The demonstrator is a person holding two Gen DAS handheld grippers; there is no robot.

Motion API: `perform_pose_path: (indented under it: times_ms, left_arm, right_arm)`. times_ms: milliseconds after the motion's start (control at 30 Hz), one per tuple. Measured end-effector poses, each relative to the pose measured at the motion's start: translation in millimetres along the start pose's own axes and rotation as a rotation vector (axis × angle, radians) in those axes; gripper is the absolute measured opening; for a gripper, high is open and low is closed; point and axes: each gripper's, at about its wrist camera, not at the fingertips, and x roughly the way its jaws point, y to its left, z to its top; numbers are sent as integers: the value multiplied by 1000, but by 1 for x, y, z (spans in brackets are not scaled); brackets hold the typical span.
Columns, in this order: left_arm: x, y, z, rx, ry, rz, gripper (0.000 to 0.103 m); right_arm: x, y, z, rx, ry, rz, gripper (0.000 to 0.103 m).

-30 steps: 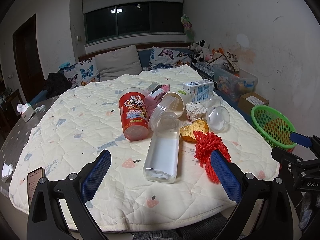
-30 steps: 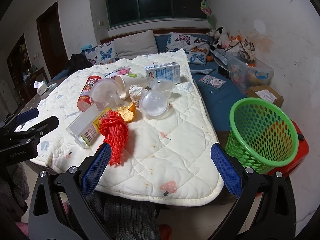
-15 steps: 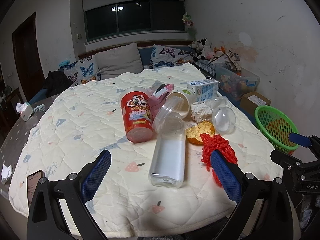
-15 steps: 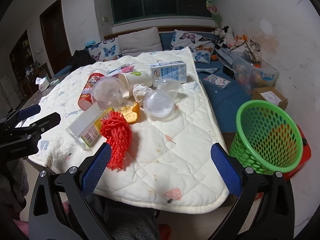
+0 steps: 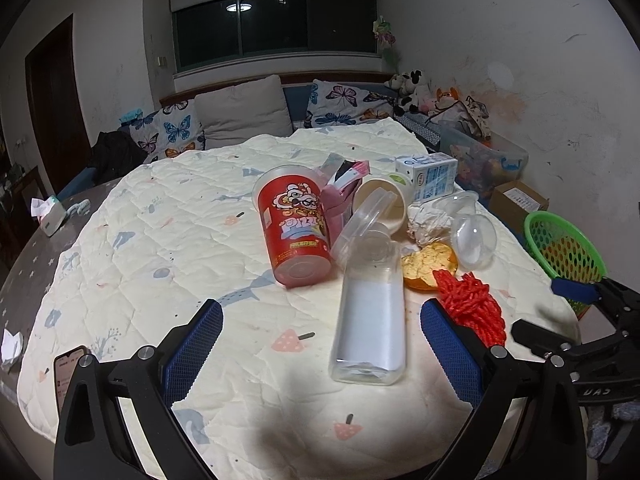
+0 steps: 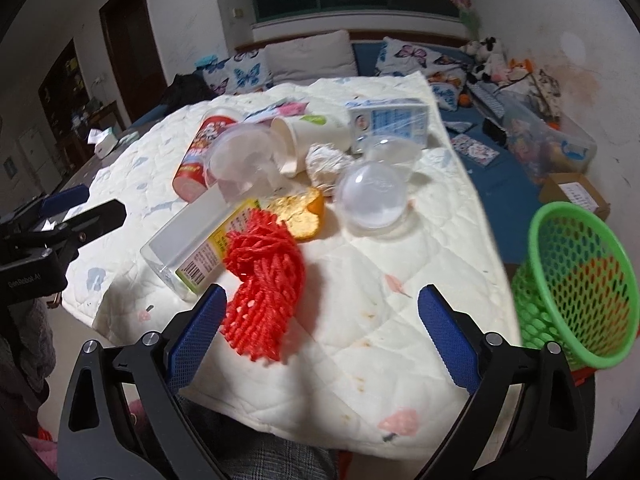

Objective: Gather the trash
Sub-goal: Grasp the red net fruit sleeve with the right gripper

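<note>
Your right gripper (image 6: 318, 336) jaws wide but just narrowing, empty, now nearer red plastic mesh net (image 6: 262, 284) at quilt edge. Left gripper (image 5: 320, 354) wide, empty. Green mesh basket (image 6: 576, 280) beside table awaits.

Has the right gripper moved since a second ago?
Yes. The right gripper has moved toward the red mesh net, which looks larger and nearer, its jaws closing slightly with nothing between them.

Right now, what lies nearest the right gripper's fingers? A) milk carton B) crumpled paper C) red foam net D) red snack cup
C: the red foam net lies at the table's near edge just ahead of the right gripper, whose jaws stand open with nothing clamped.
</note>
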Motion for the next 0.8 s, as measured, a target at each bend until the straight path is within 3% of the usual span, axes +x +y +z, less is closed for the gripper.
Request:
perform_pose_path:
  times_ms: [167,267,533,800]
  left_arm:
    - [9,6,5,-2,9,-12,94]
    - [15,9,8,-2,22,-18,85]
    - [35,8,23,13,45,-64,74]
    - [58,-9,45,92,35,-90,72]
  right_arm:
    - [19,8,7,-30,28,24,90]
    - [32,10,10,-36,48,32,86]
    - [55,13,14,-28,89,62,75]
    - [56,6,13,8,105,112,50]
